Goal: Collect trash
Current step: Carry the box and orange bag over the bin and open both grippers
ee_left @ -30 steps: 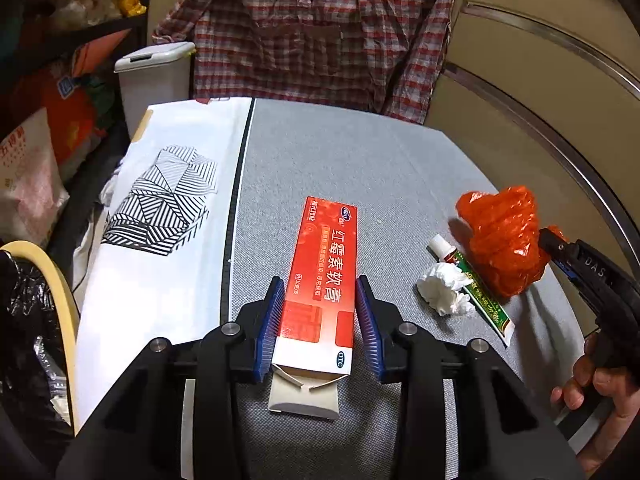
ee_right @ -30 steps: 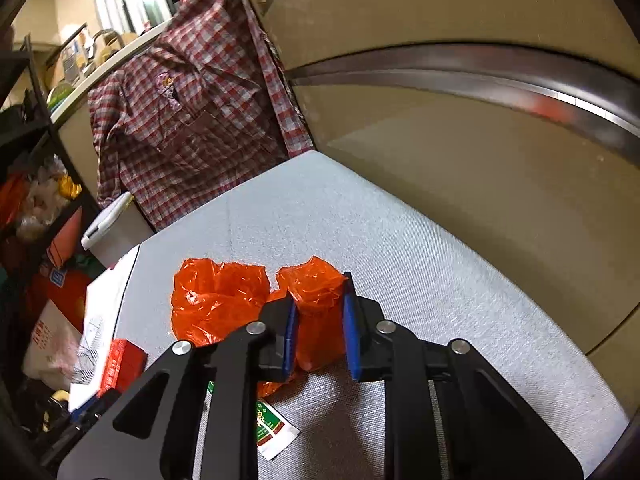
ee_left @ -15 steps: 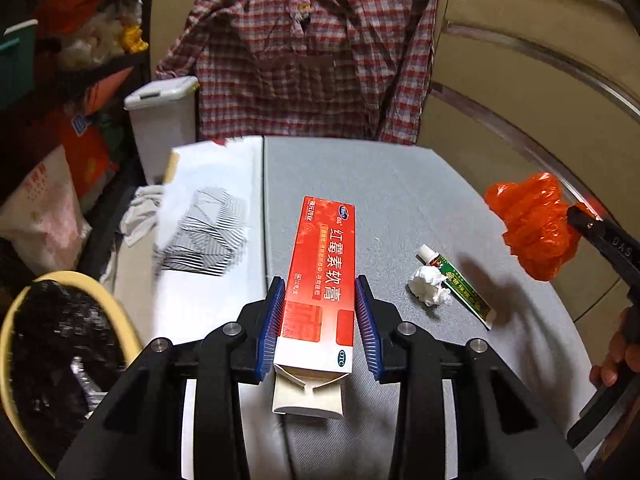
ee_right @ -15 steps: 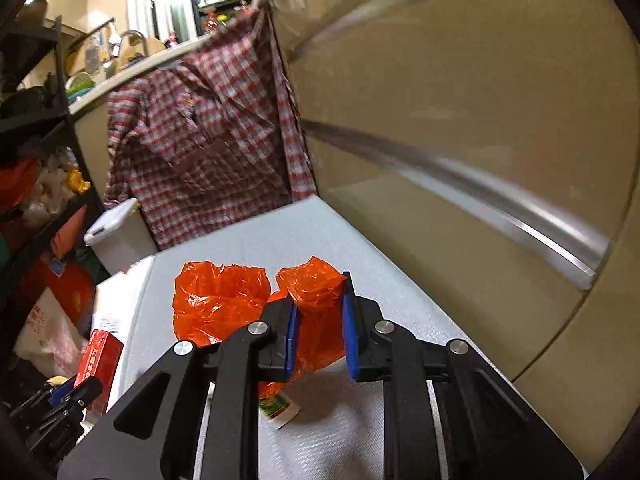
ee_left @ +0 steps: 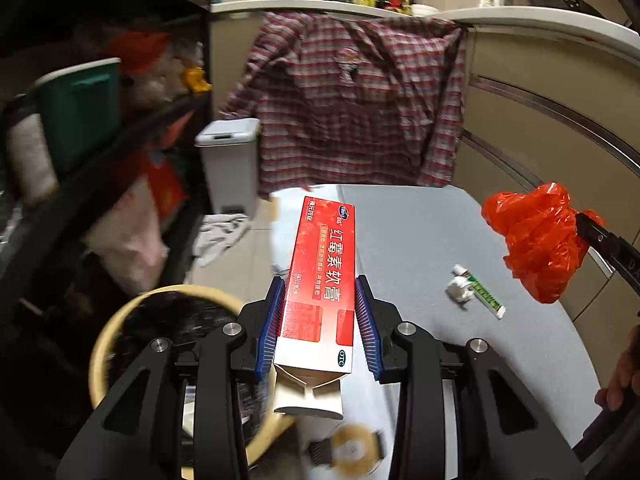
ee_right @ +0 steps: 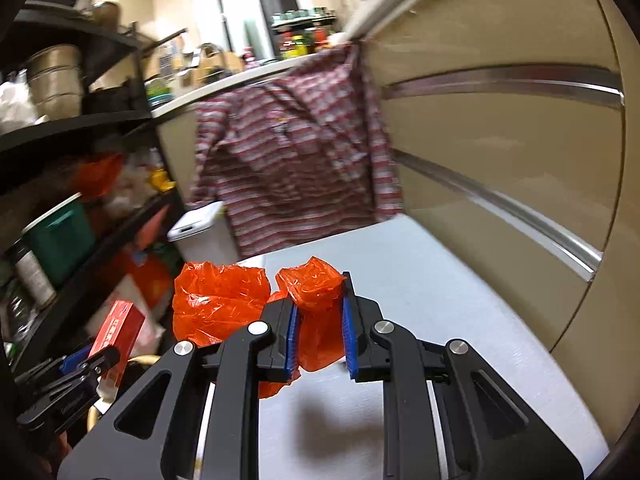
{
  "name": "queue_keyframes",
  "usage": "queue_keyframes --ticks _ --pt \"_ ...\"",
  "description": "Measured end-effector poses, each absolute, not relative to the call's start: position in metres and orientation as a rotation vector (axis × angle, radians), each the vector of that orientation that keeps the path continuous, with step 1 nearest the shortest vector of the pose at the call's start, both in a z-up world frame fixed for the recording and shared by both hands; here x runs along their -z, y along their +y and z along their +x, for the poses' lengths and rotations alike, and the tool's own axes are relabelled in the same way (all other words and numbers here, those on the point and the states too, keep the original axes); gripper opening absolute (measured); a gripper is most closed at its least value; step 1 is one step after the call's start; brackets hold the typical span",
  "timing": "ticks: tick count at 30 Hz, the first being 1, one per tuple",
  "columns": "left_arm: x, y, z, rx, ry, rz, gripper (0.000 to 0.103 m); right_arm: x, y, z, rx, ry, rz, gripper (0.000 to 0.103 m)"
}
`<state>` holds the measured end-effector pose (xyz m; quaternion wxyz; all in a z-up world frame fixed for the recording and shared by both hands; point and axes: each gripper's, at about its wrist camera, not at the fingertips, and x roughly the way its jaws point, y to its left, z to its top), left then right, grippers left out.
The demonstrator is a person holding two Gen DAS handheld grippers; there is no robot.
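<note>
Left wrist view: left tool (ee_left: 320, 320) clamps the red box (ee_left: 323, 276) by its sides, clear of the desk (ee_left: 420, 232), near the bin (ee_left: 120, 320) at left. Right tool (ee_right: 319, 330) pinches the orange bag (ee_right: 316, 304), likely bin-bound too. Tube (ee_left: 482, 295) and tissue (ee_left: 459, 290) lie on desk.

Left wrist view: bin (ee_left: 105, 332) with black liner is half hidden behind the left gripper (ee_left: 320, 322) body, rim blurred. Round yellowish object (ee_left: 354, 450) at bottom edge is smeared, can't identify. Small print on the red box (ee_left: 326, 276) is unreadable. Ointment tube (ee_left: 482, 295) label is too small to read. Right gripper (ee_left: 612, 246) is cut off by the right edge, jaws hidden by the orange plastic bag (ee_left: 534, 240). Right wrist view: shelf (ee_right: 72, 128) contents blurred.
</note>
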<state>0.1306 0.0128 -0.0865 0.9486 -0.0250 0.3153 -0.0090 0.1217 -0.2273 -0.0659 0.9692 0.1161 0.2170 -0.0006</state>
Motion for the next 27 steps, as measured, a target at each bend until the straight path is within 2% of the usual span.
queue_keyframes --ticks 14,27 --pt "0.065 0.103 0.073 -0.152 0.642 -0.068 0.035 0.068 -0.11 0.104 -0.19 0.496 0.174 0.019" --pt "0.083 0.152 0.079 -0.241 0.64 -0.092 0.035 0.097 -0.023 0.121 -0.28 0.561 0.096 0.019"
